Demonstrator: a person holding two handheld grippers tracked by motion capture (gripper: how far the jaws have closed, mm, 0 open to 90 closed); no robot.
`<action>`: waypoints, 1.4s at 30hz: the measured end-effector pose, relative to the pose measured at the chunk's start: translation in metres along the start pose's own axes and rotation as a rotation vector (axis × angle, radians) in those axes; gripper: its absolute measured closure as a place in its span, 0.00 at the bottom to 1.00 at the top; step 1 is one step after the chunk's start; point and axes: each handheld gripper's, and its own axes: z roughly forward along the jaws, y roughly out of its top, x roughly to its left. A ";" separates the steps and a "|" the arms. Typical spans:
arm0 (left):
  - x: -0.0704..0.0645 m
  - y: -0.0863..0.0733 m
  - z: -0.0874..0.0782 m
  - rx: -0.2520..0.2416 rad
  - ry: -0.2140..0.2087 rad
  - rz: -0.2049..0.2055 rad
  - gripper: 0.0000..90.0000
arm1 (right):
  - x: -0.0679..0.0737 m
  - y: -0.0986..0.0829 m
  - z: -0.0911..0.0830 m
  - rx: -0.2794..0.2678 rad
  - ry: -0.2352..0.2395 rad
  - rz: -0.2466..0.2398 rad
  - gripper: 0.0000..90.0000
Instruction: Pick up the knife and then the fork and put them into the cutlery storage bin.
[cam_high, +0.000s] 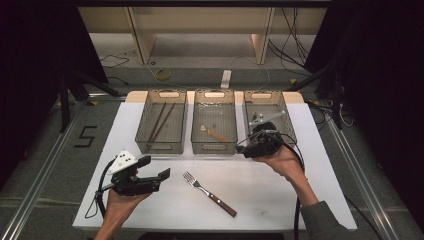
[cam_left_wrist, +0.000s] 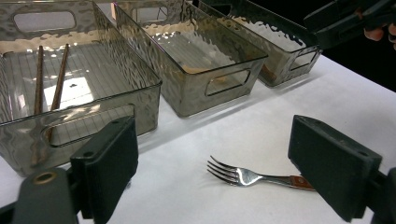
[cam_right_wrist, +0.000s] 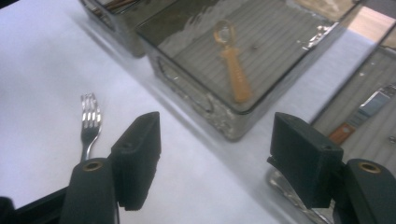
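Observation:
A fork with a brown handle lies on the white table, tines toward the bins. My left gripper hovers open just left of it. In the left gripper view the fork lies between and beyond the open left gripper. My right gripper is held open at the front left corner of the right bin. The right gripper view has the open right gripper facing the middle bin, with the fork at the left.
Three translucent bins stand in a row at the back. The left bin holds two chopsticks. A wooden-handled spoon lies in the middle bin. The right bin holds a metal utensil.

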 end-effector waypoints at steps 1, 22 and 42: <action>0.000 0.000 0.000 0.001 -0.001 0.000 0.17 | 0.003 -0.001 0.001 0.004 0.005 -0.007 0.38; 0.000 0.000 -0.001 0.001 0.001 0.003 0.17 | 0.049 -0.008 0.017 0.085 0.102 -0.123 0.33; 0.000 0.000 -0.001 0.000 0.000 0.005 0.17 | 0.073 -0.019 0.032 0.167 0.127 -0.191 0.33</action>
